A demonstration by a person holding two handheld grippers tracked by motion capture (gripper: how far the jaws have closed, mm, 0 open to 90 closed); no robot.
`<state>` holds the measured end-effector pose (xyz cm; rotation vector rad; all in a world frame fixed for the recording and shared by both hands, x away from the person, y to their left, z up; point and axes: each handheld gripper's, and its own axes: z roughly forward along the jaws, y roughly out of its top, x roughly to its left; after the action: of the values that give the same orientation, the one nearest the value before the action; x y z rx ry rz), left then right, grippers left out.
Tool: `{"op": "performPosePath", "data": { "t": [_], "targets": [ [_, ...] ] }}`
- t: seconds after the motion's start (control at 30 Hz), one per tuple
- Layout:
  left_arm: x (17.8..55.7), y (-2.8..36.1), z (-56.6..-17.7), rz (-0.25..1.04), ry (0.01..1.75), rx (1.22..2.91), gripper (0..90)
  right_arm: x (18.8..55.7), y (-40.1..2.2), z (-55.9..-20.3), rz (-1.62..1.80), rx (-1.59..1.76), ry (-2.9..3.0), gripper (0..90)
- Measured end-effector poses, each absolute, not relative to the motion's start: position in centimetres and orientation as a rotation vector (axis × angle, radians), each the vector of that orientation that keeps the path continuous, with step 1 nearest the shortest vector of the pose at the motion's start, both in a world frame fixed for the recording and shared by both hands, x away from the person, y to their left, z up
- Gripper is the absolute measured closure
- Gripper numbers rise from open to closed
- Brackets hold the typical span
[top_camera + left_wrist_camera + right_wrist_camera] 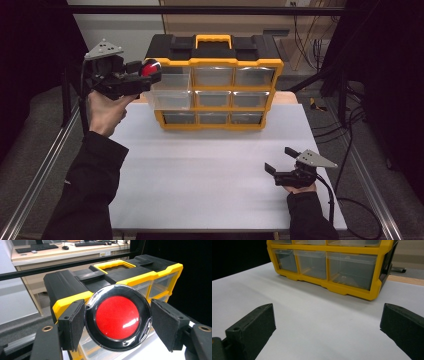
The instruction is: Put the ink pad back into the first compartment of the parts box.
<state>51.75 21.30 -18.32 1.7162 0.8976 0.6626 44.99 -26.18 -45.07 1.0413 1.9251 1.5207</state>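
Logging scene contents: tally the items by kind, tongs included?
Drawer organizer: 1
Red and black ball: 1, held in the left tongs
Tongs: 2, the left ones and the right tongs, open above the table
Table: 1
Total: 5

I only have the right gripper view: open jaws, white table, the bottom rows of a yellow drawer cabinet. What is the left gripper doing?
Observer: The left gripper is raised at the top left corner of the cabinet, shut on a round red-and-black puck.
Operator: Is any drawer open for it?
Observer: Yes, the top left clear drawer looks pulled out, just below the puck.
Operator: Anything on top of the cabinet?
Observer: A yellow carry handle, lying flat in the black lid.
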Motion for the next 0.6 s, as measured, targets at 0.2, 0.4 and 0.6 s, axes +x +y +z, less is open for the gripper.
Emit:
{"op": "performPosePath", "data": {
  "t": [0.2, 0.4, 0.6],
  "targets": [
    [53.1, 20.9, -18.9, 0.660, 0.928, 1.737, 29.2, 45.0, -26.2, -45.1, 1.522, 1.041, 1.927, 0.0],
    [54.2, 20.6, -19.6, 0.651, 0.952, 1.754, 29.2, 45.0, -26.2, -45.1, 1.523, 1.044, 1.925, 0.0],
    [54.7, 20.4, -20.1, 0.655, 0.960, 1.775, 29.1, 45.0, -26.2, -45.1, 1.522, 1.044, 1.926, 0.0]
  ]
}}
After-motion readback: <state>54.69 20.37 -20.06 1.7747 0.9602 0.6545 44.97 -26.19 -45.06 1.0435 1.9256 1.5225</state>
